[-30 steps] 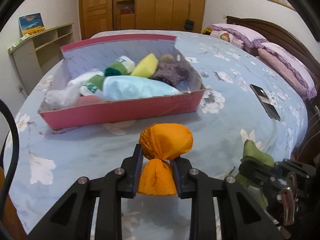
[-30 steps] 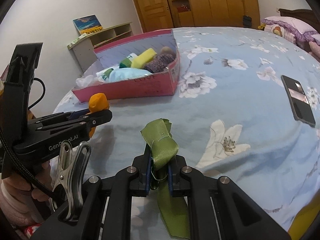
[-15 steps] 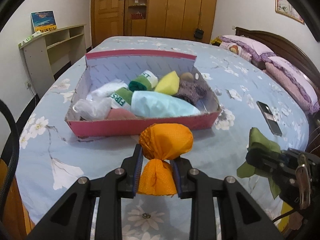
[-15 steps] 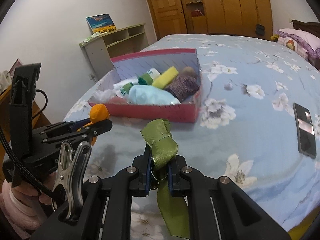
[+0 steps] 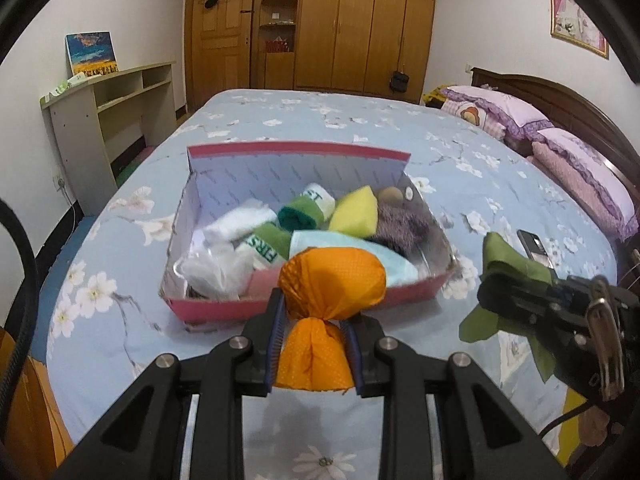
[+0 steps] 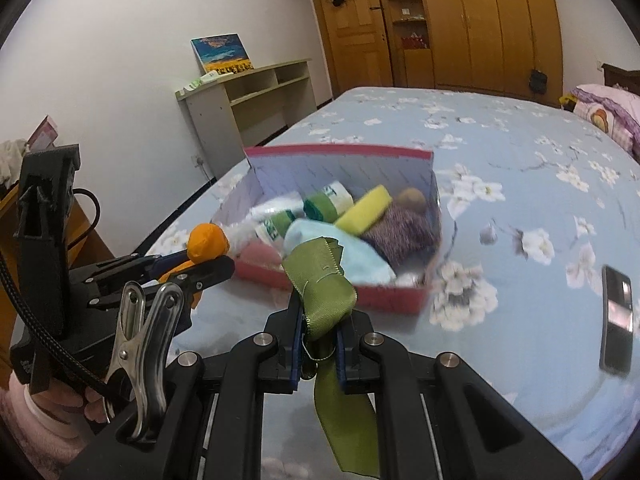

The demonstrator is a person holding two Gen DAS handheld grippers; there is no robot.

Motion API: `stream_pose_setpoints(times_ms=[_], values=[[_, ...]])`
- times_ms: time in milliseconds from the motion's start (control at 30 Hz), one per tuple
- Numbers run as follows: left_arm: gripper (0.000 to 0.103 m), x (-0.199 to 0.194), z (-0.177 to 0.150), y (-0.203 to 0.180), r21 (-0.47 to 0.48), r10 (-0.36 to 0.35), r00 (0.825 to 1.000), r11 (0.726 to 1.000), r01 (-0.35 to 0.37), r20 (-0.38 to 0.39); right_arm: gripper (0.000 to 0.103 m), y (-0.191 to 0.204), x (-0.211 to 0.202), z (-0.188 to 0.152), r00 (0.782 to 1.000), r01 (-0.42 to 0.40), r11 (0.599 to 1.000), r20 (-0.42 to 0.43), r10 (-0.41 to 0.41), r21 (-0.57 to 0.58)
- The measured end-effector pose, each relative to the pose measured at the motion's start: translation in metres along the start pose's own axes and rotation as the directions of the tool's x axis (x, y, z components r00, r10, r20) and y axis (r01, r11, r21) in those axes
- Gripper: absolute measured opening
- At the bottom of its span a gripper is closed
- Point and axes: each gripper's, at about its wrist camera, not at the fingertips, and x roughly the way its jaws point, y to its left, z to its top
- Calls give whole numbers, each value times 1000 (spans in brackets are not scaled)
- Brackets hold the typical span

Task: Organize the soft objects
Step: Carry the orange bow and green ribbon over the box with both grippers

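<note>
While your left gripper pinches the orange pouch, your right gripper clamps the green ribbon, with the pink box at twelve o'clock.

Box sits on bed, soft items inside. Phone right of box, pillows far right, shelf left, wardrobe behind.

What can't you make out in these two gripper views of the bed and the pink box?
- Left wrist view: the orange pouch hides part of the pink box's near wall and the light blue cloth.
- Right wrist view: the green ribbon covers part of the box front; its tail runs off the bottom edge.
- Right wrist view: the phone is blurred, its screen unreadable.
- Both views: the white roll's green lettering is partly hidden.
</note>
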Motion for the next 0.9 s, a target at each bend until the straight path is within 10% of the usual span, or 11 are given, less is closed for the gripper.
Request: stream_pose_setpoints(times_ms=[900], values=[[28,64,77,37,-52,18,999,998,-16,27,13,-2,76,74,1000,-6,1000,29,7,-10]])
